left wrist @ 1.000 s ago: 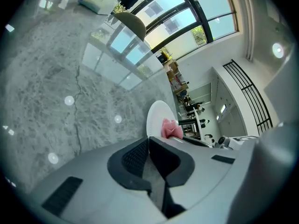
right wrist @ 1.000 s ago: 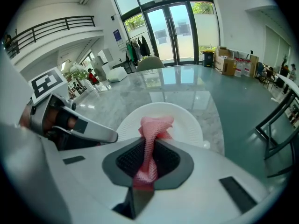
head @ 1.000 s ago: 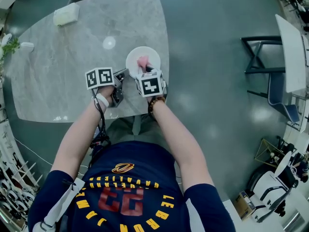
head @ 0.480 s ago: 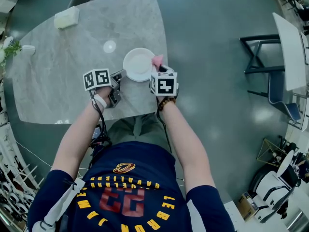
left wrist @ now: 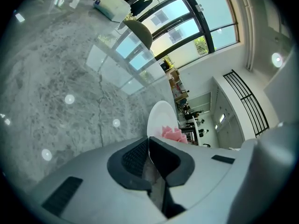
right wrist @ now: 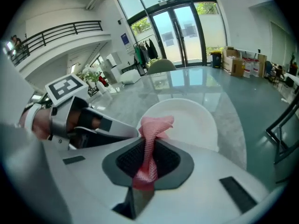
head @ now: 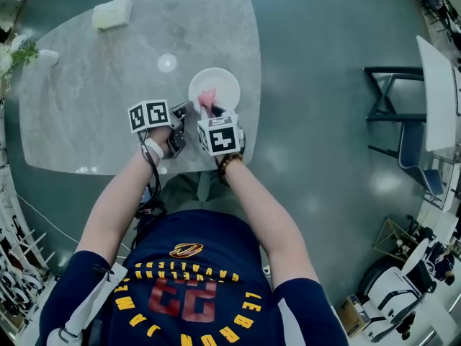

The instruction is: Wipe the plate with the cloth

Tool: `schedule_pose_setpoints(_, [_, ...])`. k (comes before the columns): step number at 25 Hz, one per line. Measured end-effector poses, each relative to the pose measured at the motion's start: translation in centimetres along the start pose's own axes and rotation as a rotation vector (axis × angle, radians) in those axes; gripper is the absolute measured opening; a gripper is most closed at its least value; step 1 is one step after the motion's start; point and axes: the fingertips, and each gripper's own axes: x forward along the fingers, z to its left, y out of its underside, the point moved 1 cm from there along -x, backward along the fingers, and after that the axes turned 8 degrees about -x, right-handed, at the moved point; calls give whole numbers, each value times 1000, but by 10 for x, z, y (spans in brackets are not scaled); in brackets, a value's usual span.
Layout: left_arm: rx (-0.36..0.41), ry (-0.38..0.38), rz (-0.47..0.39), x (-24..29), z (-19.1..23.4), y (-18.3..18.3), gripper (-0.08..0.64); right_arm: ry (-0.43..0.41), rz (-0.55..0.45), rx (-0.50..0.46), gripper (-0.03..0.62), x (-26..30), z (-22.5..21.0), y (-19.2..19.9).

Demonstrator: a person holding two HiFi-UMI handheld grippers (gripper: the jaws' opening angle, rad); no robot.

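Grey marble table (head: 86, 121) in a glazed hall with double doors (right wrist: 184, 29). Far left on the table: sprig of greenery (head: 16, 52); further back, white packet (head: 112, 13). Left of centre: left gripper (head: 184, 115), jaws drawn narrow and pinched on the near-left rim of 1 white plate (head: 223, 83); rim edge seen running down between the 2 pads (left wrist: 135, 157). Plate flat on the table, close to its right-hand edge and to the person's side. Pink cloth (head: 208, 96) bunched over the plate's near portion; contact with its face not determinable. Just beside the left unit: right gripper (head: 211, 111), jaws closed on the cloth, twisted strand pinched between the pads, loose end standing up past the tips. Right of the table: grey floor (head: 324, 157), dark chair frame (head: 389, 85) well apart, edge of a second white table (head: 436, 85).
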Motion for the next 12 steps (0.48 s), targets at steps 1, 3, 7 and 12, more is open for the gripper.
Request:
schedule_pose_setpoints(1, [2, 2, 0, 0, 1, -1, 12, -11, 14, -18, 40, 6, 7, 2])
schedule_pose_setpoints(3, [10, 0, 3, -2, 4, -3, 14, -27, 40, -38, 40, 14, 18, 6])
schedule_pose_setpoints(7, [19, -7, 11, -7, 12, -5, 14, -21, 66, -51, 40, 18, 19, 14])
schedule_pose_setpoints(12, [24, -11, 13, -8, 11, -8, 14, 24, 54, -28, 40, 6, -6, 17])
